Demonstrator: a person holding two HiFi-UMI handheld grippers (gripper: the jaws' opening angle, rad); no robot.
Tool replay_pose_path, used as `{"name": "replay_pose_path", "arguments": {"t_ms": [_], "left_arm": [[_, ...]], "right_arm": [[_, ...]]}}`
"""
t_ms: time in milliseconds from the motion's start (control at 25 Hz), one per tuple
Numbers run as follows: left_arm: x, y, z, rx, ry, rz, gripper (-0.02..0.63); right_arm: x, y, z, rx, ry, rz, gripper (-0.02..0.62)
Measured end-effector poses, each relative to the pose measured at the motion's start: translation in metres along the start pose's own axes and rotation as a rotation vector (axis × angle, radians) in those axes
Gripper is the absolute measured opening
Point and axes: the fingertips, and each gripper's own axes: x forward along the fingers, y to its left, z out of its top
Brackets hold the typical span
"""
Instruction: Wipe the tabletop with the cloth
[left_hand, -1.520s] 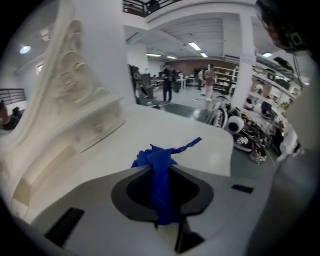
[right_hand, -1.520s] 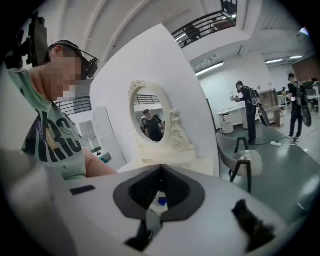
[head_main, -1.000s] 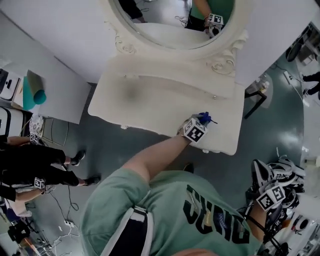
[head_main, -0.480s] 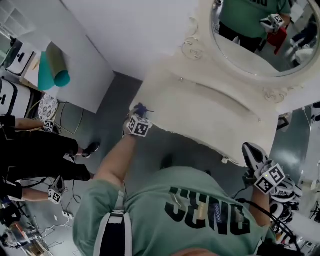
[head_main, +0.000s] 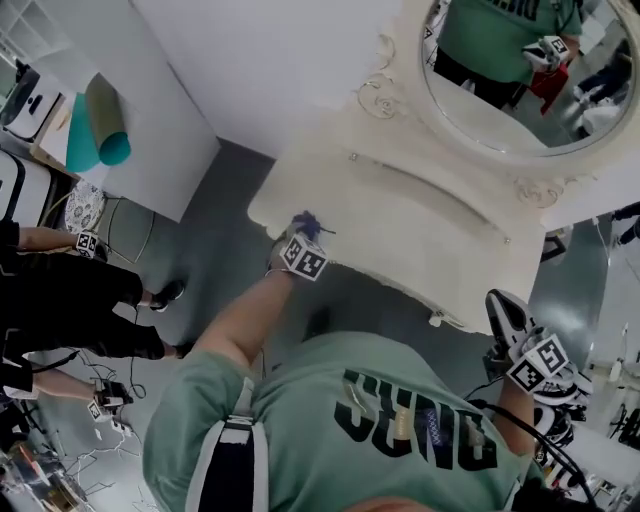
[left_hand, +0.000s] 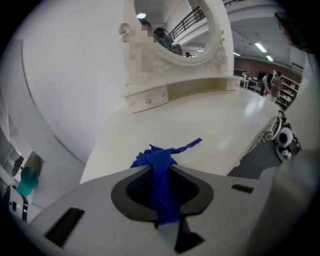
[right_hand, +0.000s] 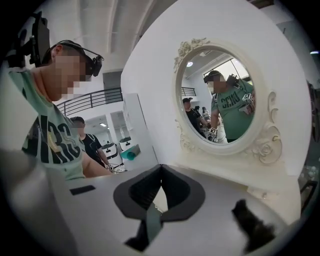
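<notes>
A cream dressing table's tabletop (head_main: 430, 230) runs under an oval mirror (head_main: 500, 90). My left gripper (head_main: 303, 228) sits at the tabletop's near left corner, shut on a bunched blue cloth (head_main: 305, 222). In the left gripper view the cloth (left_hand: 162, 165) is pinched between the jaws, its loose end trailing onto the pale tabletop (left_hand: 210, 125). My right gripper (head_main: 515, 330) hangs off the table's right end, below its edge. Its jaws meet in the right gripper view (right_hand: 160, 187) with nothing between them, facing the mirror (right_hand: 220, 100).
A person in black (head_main: 60, 310) stands on the grey floor to the left. A white partition (head_main: 110, 110) with a teal roll (head_main: 90, 135) behind it stands left of the table. A white wall backs the table.
The left gripper has slid the cloth a little to the right along the table's near left corner. A second ago it was at the table's right front edge. The right gripper stays low.
</notes>
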Motion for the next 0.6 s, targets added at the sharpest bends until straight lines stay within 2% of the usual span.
{"name": "replay_pose_path", "arguments": {"t_ms": [120,280,480,600], "left_arm": [[-0.006,-0.093,0.028,0.041,-0.028,-0.053,0.078],[-0.015,-0.253,0.080,0.123,-0.076,-0.163,0.077],[-0.037,-0.471,0.137,0.345,-0.139,-0.366,0.077],[-0.052,-0.577,0.150,0.495,-0.153,-0.497,0.077]], "right_arm": [[-0.056,-0.030,-0.013,0.017,-0.025,-0.025,0.012],[-0.153,-0.073,-0.035,0.022,-0.033,-0.082,0.012],[-0.278,-0.115,-0.066,0.059,-0.054,-0.193,0.012],[-0.339,-0.130,-0.078,0.081,-0.076,-0.274,0.012]]}}
